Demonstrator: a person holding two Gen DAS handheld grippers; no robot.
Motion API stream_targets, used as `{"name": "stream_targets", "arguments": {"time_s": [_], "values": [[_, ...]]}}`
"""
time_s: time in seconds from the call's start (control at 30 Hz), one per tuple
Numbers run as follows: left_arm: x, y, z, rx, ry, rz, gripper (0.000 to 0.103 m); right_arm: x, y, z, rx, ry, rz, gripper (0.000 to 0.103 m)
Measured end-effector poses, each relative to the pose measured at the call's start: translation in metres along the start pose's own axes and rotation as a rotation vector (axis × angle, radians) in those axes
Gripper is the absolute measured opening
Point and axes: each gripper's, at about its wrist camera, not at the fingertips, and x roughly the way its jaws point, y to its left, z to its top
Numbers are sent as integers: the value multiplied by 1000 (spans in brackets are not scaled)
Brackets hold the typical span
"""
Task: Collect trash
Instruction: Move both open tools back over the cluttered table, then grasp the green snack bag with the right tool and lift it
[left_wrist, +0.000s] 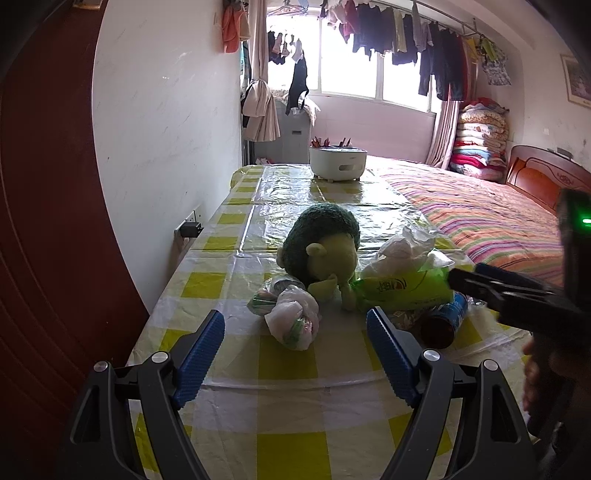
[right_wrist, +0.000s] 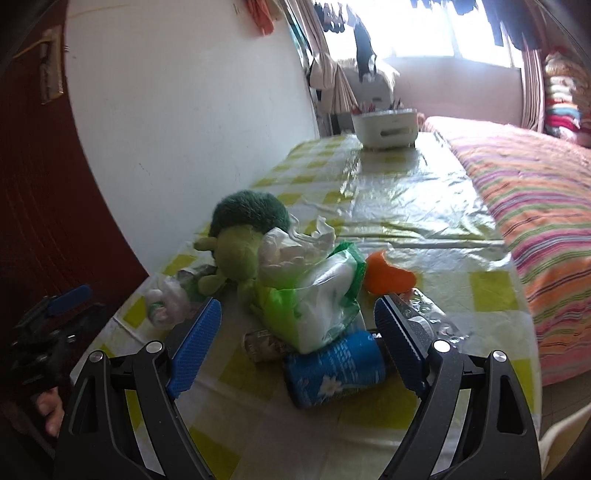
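Blue-padded right tongs (right_wrist: 297, 328) stand wide and empty, with the blue can (right_wrist: 334, 367) lying on its side between them on the checked worktop (right_wrist: 388, 206). To take it well I would come in low along the can's length and close on its middle, staying clear of the green tissue pack (right_wrist: 317, 295) resting on it. Left tongs (left_wrist: 295, 345) are equally wide and empty, facing a knotted white bag (left_wrist: 293, 319). Only the right view shows an orange piece (right_wrist: 388, 275), possibly peel; the plush toy (left_wrist: 325, 245) sits plainer in the left.
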Motion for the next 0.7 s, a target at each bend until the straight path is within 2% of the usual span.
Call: {"name": "stream_targets", "arguments": {"time_s": [0.2, 0.23, 0.27, 0.33, 0.43, 0.53, 0.63, 0.7], "values": [[5, 4, 2, -30, 18, -11, 77, 25, -4, 4, -8, 43, 1, 83], [6, 5, 1, -33, 21, -11, 77, 28, 0, 5, -26, 58, -5, 72], [7, 5, 2, -36, 23, -11, 77, 31, 2, 5, -45, 67, -19, 41], [7, 4, 2, -37, 26, -11, 77, 38, 7, 1, -78, 101, -12, 32], [8, 4, 2, -41, 30, -11, 77, 29, 16, -4, -144, 82, -16, 22], [8, 5, 3, -48, 31, -12, 77, 5, 34, -8, -262, -6, -60, 20], [7, 6, 5, -58, 23, -15, 77, -28, 79, -31, -627, -194, -228, 19], [7, 6, 6, -66, 18, -15, 77, -40, 100, -51, -798, -281, -346, 19]]}}
